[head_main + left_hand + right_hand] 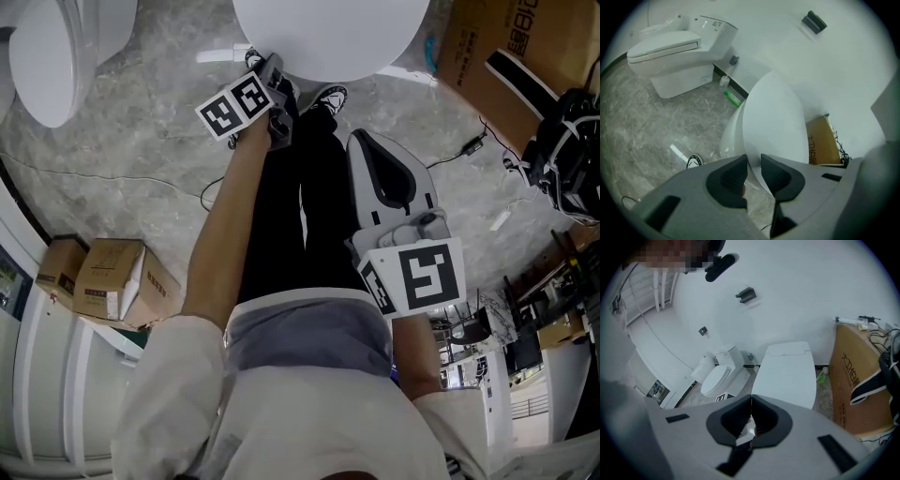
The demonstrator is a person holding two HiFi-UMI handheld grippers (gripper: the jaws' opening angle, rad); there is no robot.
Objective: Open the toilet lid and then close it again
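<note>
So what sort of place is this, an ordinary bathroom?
Probably not: it looks more like a toilet showroom or test room. More than one toilet stands on one open marble-look floor, the nearest toilet and a second toilet beside it, and a large cardboard box stands next to them.

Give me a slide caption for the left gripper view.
Left claw closed on the front edge of a white toilet lid, with a second toilet and a cardboard box beyond.

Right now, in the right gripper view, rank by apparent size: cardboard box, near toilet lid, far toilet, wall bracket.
1. cardboard box
2. near toilet lid
3. far toilet, shrunk by distance
4. wall bracket
</note>
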